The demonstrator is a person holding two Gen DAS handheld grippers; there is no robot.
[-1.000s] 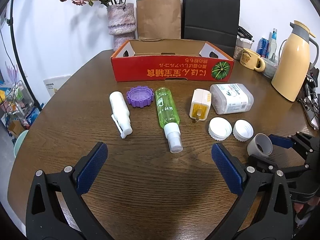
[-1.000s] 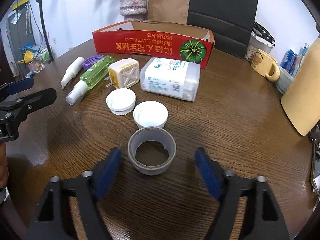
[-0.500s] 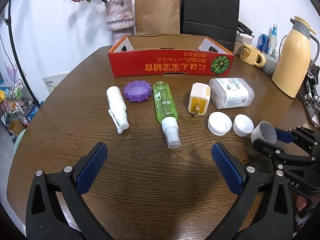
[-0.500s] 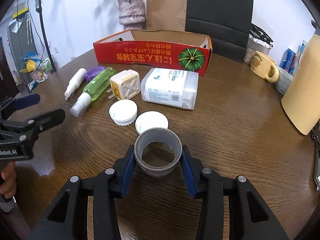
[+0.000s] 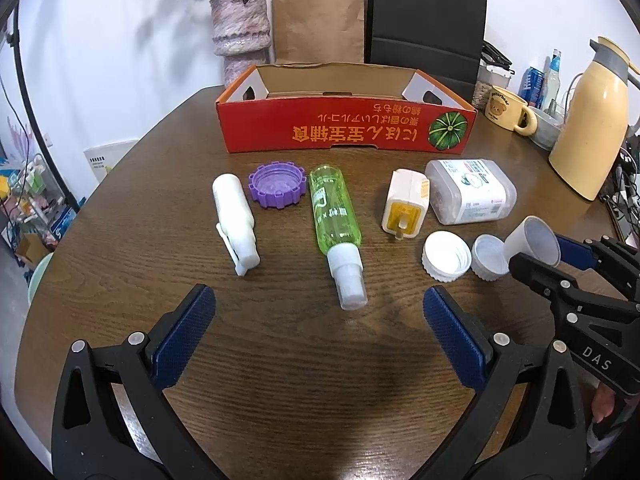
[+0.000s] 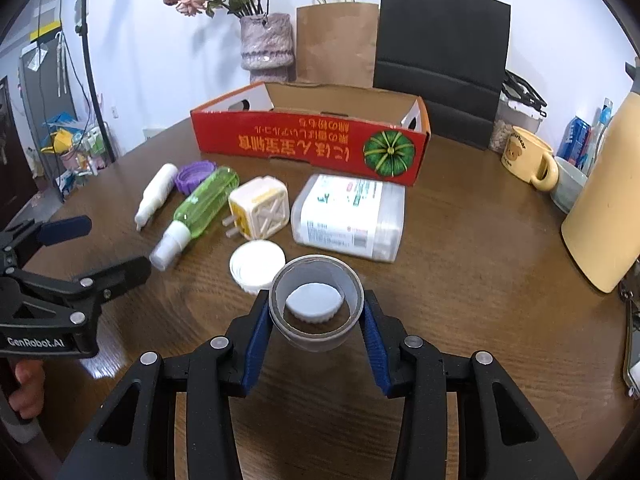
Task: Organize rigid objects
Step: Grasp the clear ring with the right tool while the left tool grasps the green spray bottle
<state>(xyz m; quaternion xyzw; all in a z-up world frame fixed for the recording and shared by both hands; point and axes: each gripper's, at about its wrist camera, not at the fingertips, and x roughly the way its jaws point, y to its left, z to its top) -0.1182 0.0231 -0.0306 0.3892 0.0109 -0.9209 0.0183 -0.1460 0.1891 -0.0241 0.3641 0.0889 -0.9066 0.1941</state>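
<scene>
My right gripper (image 6: pixel 317 330) is shut on a grey plastic ring (image 6: pixel 316 344), also visible in the left wrist view (image 5: pixel 532 240), held above the table over a white cap (image 6: pixel 314 302). My left gripper (image 5: pixel 318 330) is open and empty, low over the table's near side. On the table lie a white bottle (image 5: pixel 234 220), a purple lid (image 5: pixel 276 184), a green spray bottle (image 5: pixel 336 224), a cream plug adapter (image 5: pixel 406 208), a clear plastic box (image 5: pixel 470 196) and two white caps (image 5: pixel 446 254). The open red cardboard box (image 5: pixel 344 128) stands behind them.
A yellow thermos (image 5: pixel 592 132), a yellow mug (image 5: pixel 506 114), cans and a bowl stand at the right rear. A vase (image 5: pixel 240 32) and two paper bags (image 5: pixel 424 16) stand behind the red box. The round table's edge (image 5: pixel 60 240) curves at the left.
My right gripper closed on the grey ring and lifted it off the table, moving it forward over a white cap. My left gripper stayed open and nearly still.
</scene>
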